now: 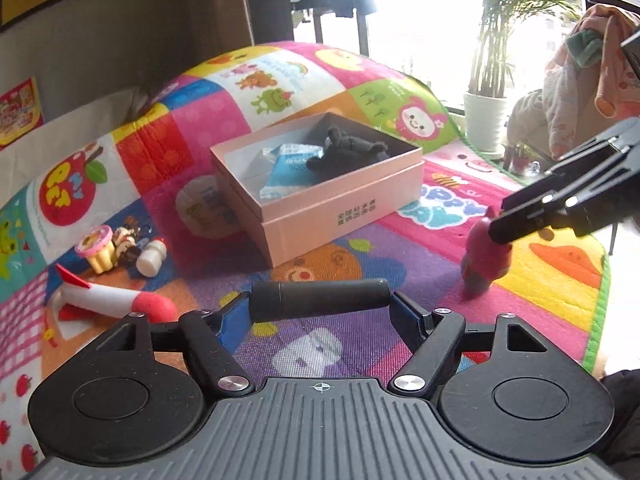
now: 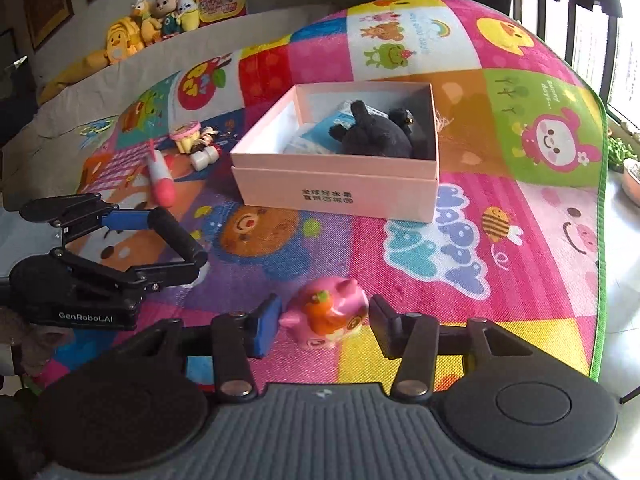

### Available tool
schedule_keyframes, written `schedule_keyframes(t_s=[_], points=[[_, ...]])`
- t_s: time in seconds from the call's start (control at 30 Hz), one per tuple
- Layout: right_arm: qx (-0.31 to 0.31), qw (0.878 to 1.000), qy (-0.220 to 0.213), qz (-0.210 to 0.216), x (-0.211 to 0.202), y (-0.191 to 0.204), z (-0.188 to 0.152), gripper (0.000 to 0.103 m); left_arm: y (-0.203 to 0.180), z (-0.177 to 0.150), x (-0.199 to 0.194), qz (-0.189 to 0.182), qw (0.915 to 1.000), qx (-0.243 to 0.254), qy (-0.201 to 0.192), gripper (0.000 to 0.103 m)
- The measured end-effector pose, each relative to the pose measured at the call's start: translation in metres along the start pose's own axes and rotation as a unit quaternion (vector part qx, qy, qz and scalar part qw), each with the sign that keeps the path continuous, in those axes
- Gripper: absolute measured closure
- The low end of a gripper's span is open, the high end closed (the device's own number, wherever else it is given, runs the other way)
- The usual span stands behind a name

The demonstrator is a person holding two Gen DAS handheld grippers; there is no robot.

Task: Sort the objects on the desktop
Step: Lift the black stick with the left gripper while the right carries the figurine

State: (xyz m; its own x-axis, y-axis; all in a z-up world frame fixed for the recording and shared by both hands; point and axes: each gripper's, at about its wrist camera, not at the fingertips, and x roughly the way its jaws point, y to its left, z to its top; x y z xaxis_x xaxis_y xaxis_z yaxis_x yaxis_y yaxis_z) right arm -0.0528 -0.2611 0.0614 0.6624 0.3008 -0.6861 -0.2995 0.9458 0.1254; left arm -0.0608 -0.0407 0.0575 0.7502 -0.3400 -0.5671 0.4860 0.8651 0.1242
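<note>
The left gripper [image 1: 320, 302] pinches a black cylinder [image 1: 320, 295] crosswise between its fingers. The right gripper [image 2: 324, 322] is clamped on a pink pig toy [image 2: 326, 316] with an orange patch, just above the play mat [image 2: 500, 300]. Only the left wrist view shows the pig side-on, at 3 o'clock. The right wrist view alone shows stuffed toys [image 2: 156, 20] at 11 o'clock. Farther, at 12 o'clock, the pink box [image 2: 340, 184] holds a black plush [image 2: 376, 132] over a blue packet [image 1: 286, 172]; a red-and-white rocket toy [image 1: 116, 300] lies at 10 o'clock.
</note>
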Motion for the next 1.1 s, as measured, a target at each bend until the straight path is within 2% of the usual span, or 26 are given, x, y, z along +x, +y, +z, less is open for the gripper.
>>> schedule_keyframes(t_s=[0.13, 0.23, 0.3, 0.4, 0.47, 0.5, 0.53, 0.57, 0.7, 0.8, 0.9, 0.97, 1.0, 1.03, 1.1], points=[[-0.011, 0.998, -0.053, 0.019, -0.045, 0.01, 0.026, 0.069, 0.005, 0.022, -0.034, 0.008, 0.9983, 0.002, -0.057, 0.024], [-0.009, 0.995, -0.093, 0.035, -0.072, 0.012, 0.05, 0.077, 0.008, 0.037, -0.042, 0.015, 0.996, -0.003, -0.088, 0.024], [-0.003, 0.993, -0.114, 0.042, -0.082, 0.01, 0.065, 0.078, 0.011, 0.041, -0.041, 0.021, 0.9953, -0.013, -0.093, 0.024], [-0.012, 0.993, -0.119, 0.02, -0.083, 0.008, 0.071, 0.075, 0.012, 0.035, -0.036, 0.013, 0.9967, -0.017, -0.078, 0.024], [-0.018, 0.995, -0.101, 0.012, -0.071, 0.006, 0.061, 0.058, 0.011, 0.024, -0.026, 0.005, 0.9985, -0.014, -0.052, 0.024], [-0.021, 0.996, -0.09, 0.005, -0.062, 0.005, 0.054, 0.031, 0.011, 0.017, -0.019, 0.001, 0.9992, -0.015, -0.037, 0.024], [-0.021, 0.996, -0.082, -0.003, -0.051, 0.004, 0.046, 0.011, 0.01, 0.009, -0.012, -0.005, 0.9996, -0.018, -0.02, 0.024], [-0.02, 0.997, -0.08, -0.011, -0.043, 0.003, 0.039, 0.008, 0.009, 0.002, -0.005, -0.011, 0.9997, -0.022, -0.005, 0.024], [-0.066, 0.995, -0.048, -0.055, 0.007, 0.011, 0.015, 0.008, 0.008, -0.025, 0.017, -0.024, 0.9983, -0.028, 0.045, 0.024], [-0.097, 0.994, -0.031, -0.035, 0.031, 0.019, 0.006, 0.009, 0.013, -0.04, 0.028, -0.026, 0.9961, -0.042, 0.073, 0.023], [-0.1, 0.995, -0.019, -0.01, 0.047, 0.025, 0.008, 0.015, 0.013, -0.045, 0.028, -0.025, 0.9961, -0.044, 0.072, 0.022], [-0.082, 0.997, -0.001, 0.01, 0.058, 0.026, 0.011, 0.024, 0.012, -0.045, 0.026, -0.027, 0.9962, -0.042, 0.071, 0.022], [-0.076, 0.997, 0.009, 0.015, 0.063, 0.025, 0.012, 0.034, 0.011, -0.045, 0.026, -0.028, 0.9961, -0.043, 0.071, 0.018], [-0.069, 0.997, 0.019, 0.017, 0.068, 0.025, 0.012, 0.043, 0.01, -0.045, 0.027, -0.028, 0.9961, -0.043, 0.072, 0.017], [-0.053, 0.998, 0.032, 0.009, 0.076, 0.023, 0.013, 0.052, 0.008, -0.044, 0.027, -0.03, 0.996, -0.042, 0.072, 0.014]])
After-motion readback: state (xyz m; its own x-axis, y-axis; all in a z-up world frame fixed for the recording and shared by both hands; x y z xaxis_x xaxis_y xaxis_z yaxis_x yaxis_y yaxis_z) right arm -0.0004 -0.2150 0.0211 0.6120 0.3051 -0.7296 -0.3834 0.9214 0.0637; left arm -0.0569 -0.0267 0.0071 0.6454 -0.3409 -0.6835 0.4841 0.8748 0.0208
